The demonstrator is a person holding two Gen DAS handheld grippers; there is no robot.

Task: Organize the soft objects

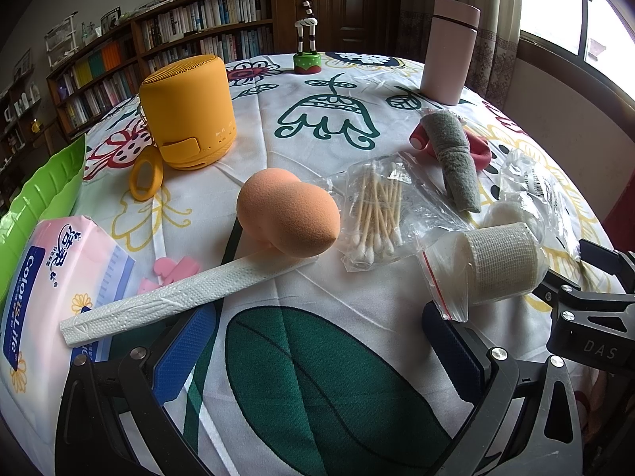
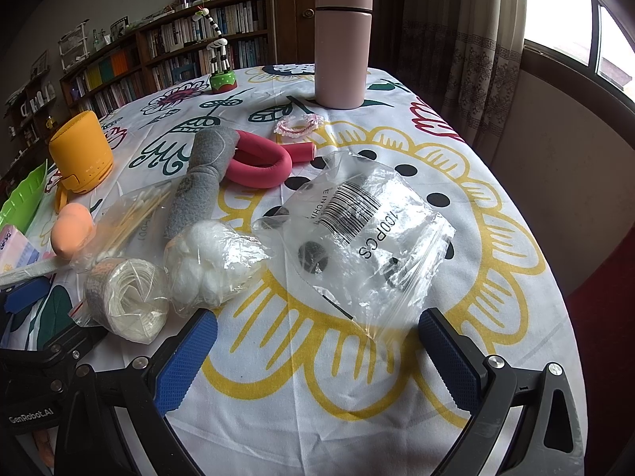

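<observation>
An orange makeup sponge (image 1: 287,212) lies mid-table, with a rolled white paper strip (image 1: 178,295) leaning against it. To its right sit a bag of cotton swabs (image 1: 377,214) and a bagged bandage roll (image 1: 504,263). A grey rolled cloth (image 1: 454,154) rests across a red foam roller (image 1: 478,150). In the right wrist view a bag of cotton balls (image 2: 206,265) and an empty clear bag (image 2: 369,230) lie ahead. My left gripper (image 1: 317,341) is open above the tablecloth, short of the sponge. My right gripper (image 2: 317,357) is open, just short of the clear bag.
A yellow speaker (image 1: 186,109), a zebra toy (image 1: 306,31) and a pink bottle (image 1: 450,49) stand at the back. A green tray (image 1: 39,194) and a tissue pack (image 1: 59,273) are at the left. A pink hair tie (image 2: 297,125) lies near the bottle.
</observation>
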